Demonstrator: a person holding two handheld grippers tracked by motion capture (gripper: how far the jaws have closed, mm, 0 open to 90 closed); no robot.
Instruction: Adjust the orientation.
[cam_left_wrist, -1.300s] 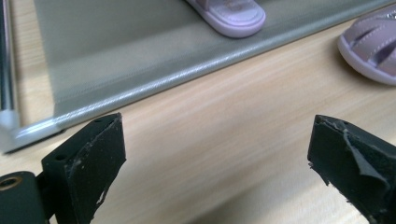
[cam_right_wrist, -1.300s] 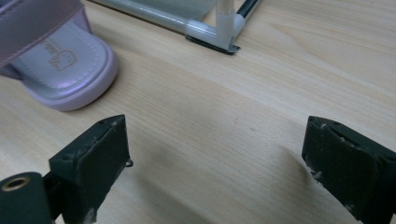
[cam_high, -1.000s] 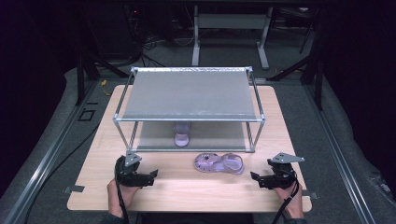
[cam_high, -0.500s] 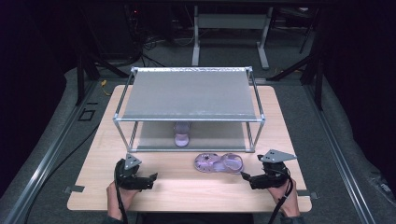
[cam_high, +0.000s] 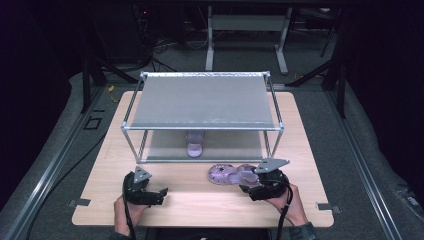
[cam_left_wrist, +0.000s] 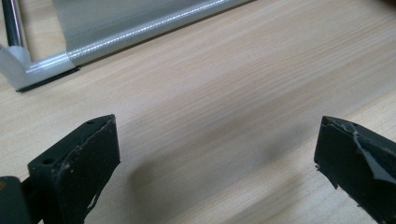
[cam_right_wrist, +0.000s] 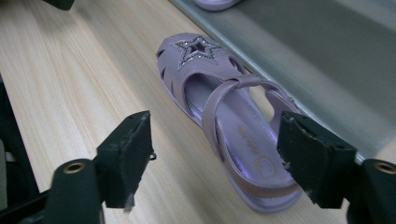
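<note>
A purple child's sandal (cam_high: 229, 174) with a star on its toe lies on its sole on the wooden table, just in front of the rack. In the right gripper view the sandal (cam_right_wrist: 219, 107) points away from me, and its heel sits between the two jaws of my right gripper (cam_right_wrist: 215, 142), which is open and not touching it. From above, the right gripper (cam_high: 248, 187) is at the sandal's right end. A second purple sandal (cam_high: 194, 144) stands on the rack's lower shelf. My left gripper (cam_high: 161, 193) is open over bare wood at the front left, as its own view (cam_left_wrist: 217, 144) shows.
A metal-framed rack (cam_high: 202, 127) with two grey shelves takes up the middle and back of the table (cam_high: 100, 175). Its front left foot (cam_left_wrist: 28, 72) is near the left gripper. The table's front edge is close to both hands.
My right gripper has moved left, up to the heel end of the sandal on the table. The left gripper has barely shifted.
</note>
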